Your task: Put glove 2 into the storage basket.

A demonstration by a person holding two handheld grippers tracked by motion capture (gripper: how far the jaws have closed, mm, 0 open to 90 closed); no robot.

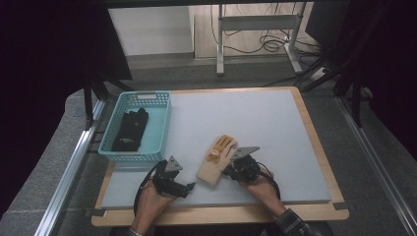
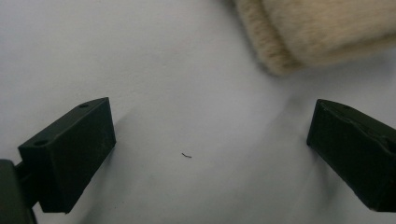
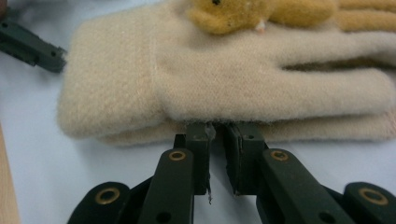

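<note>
A pair of beige knit gloves lies stacked on the grey mat, with an orange plush figure on top. In the right gripper view the gloves lie straight ahead, and my right gripper has its jaws drawn nearly together, tips tucked under the gloves' near edge. In the high view that gripper sits at the gloves' right side. My left gripper rests open on the mat just left of the cuff. Its jaws stand wide apart on bare mat, the fuzzy cuff just beyond them.
A teal plastic basket at the mat's left holds black gloves. The grey mat lies on a wooden board and stretches bare behind the gloves. Dark curtains and a desk frame stand beyond the table.
</note>
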